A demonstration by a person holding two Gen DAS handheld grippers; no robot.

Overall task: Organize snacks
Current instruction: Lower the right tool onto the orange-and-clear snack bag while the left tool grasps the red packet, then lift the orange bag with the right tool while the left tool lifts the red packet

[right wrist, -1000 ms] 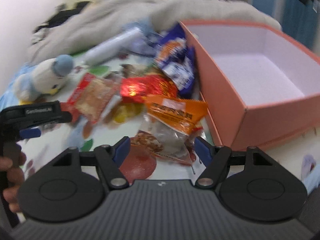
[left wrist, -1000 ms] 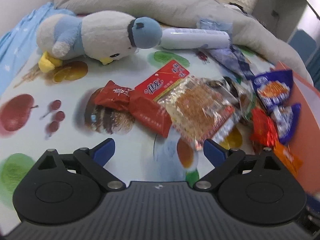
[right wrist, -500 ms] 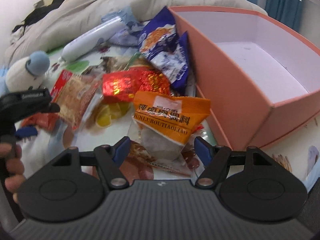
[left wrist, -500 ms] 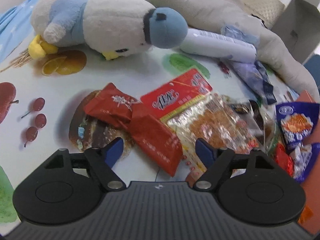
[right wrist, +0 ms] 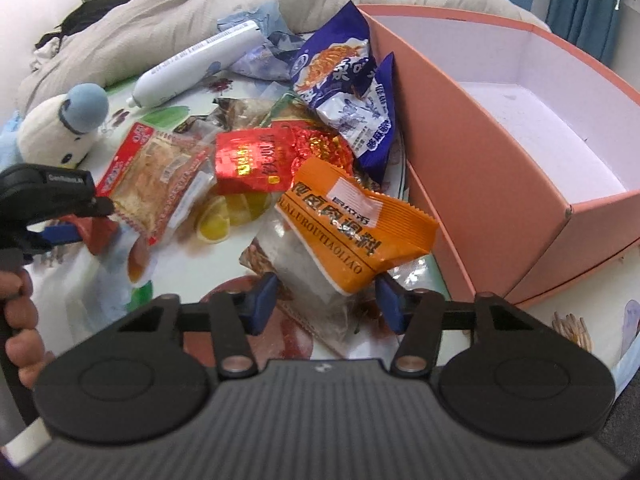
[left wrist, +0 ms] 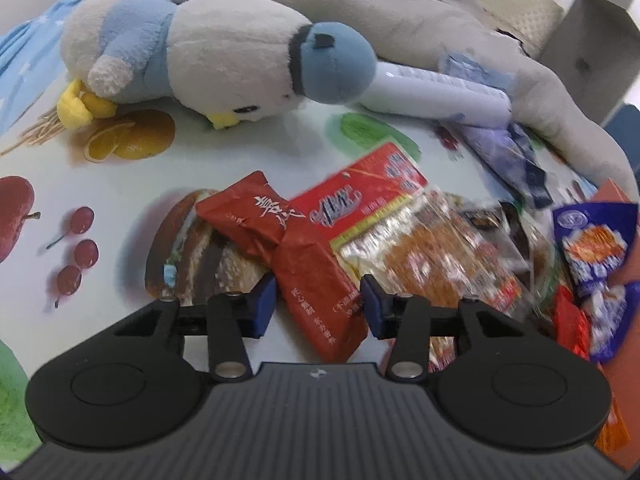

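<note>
A pile of snack packets lies on the fruit-print tablecloth. My left gripper (left wrist: 318,308) is open, its jaws on either side of a dark red packet (left wrist: 316,280), which also shows in the right wrist view (right wrist: 96,230). My right gripper (right wrist: 322,304) is open, its jaws on either side of an orange-topped packet (right wrist: 352,224). An open salmon-pink box (right wrist: 472,168) with a white inside stands right of the pile. A red-and-clear cracker packet (left wrist: 404,240), a shiny red packet (right wrist: 256,160) and blue packets (right wrist: 344,84) lie between.
A blue-and-white plush bird (left wrist: 208,56) lies at the back left. A white tube (left wrist: 432,94) lies behind the pile, against a grey blanket (left wrist: 360,12). The person's hand (right wrist: 20,320) holds the left gripper at the right wrist view's left edge.
Both grippers have moved forward and down onto the pile. The left gripper's jaws have narrowed around the dark red packet. The right gripper has come in around the orange packet.
</note>
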